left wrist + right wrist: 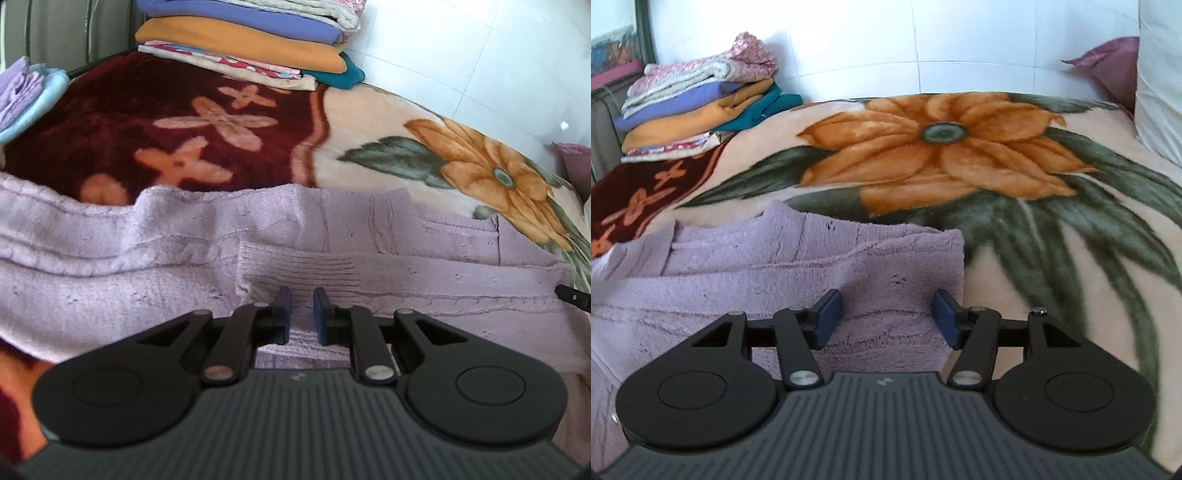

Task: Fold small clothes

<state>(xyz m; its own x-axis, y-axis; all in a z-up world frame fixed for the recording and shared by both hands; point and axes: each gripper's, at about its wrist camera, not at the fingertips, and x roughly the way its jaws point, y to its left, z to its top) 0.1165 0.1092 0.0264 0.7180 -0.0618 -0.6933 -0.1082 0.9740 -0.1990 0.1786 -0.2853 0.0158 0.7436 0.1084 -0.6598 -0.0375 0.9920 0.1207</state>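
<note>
The left gripper (302,314) fingers stood nearly closed over the lilac sweater (147,288), grip uncertain; the right gripper (886,317) fingers stood open above it (775,266). A one-sided pull risked dragging the fold askew.

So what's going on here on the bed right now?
A person with two handheld grippers is folding a lilac knit sweater on a floral blanket. The left gripper is nearly closed at the ribbed cuff; whether it grips is unclear. The right gripper is open over the sweater. A stack of folded clothes sits behind.
</note>
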